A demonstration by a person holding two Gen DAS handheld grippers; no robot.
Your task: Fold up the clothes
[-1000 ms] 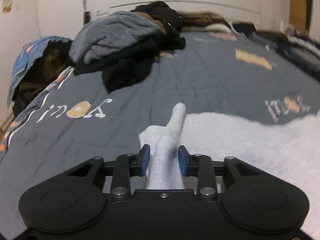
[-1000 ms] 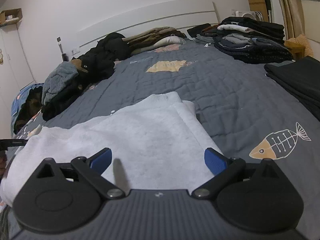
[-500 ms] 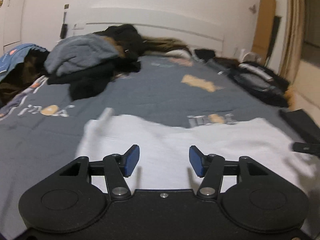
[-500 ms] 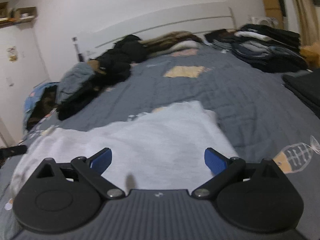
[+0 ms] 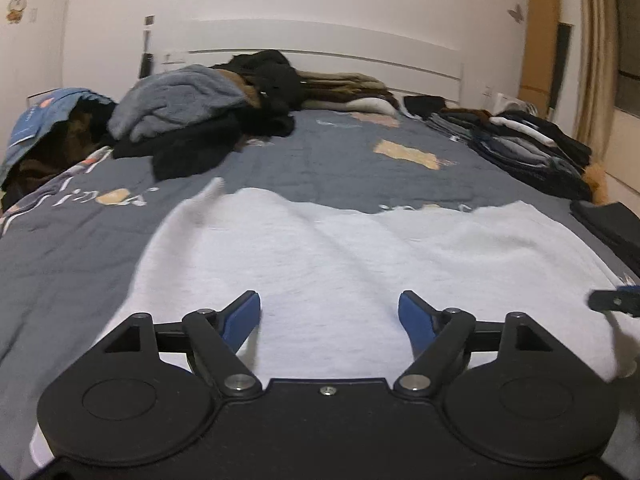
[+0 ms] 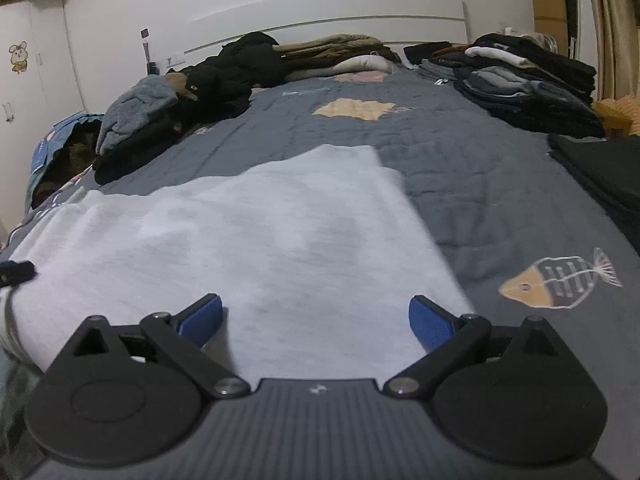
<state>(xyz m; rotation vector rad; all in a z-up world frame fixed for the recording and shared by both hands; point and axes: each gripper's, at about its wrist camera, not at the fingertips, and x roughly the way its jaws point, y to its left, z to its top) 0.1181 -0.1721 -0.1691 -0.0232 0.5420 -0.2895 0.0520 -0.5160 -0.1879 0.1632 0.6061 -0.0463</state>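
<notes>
A white garment (image 5: 340,264) lies spread flat across the near part of the grey bedspread (image 5: 328,160). My left gripper (image 5: 330,316) hovers over its near edge, open, with nothing between the blue pads. In the right wrist view the same white garment (image 6: 256,240) fills the foreground, and my right gripper (image 6: 316,320) is open above its near right part, holding nothing. The tip of the right gripper (image 5: 616,300) shows at the right edge of the left wrist view, and the left gripper's tip (image 6: 16,272) at the left edge of the right wrist view.
A heap of unfolded grey and black clothes (image 5: 200,120) lies at the far left of the bed. Folded stacks (image 6: 528,80) line the far right side, with a black folded piece (image 6: 604,176) nearer. More folded clothes (image 6: 340,52) rest by the white headboard.
My left gripper let go of the white sleeve it was pinching, opened wide, and swung right to face the spread garment. The right gripper stayed open and shifted slightly.
</notes>
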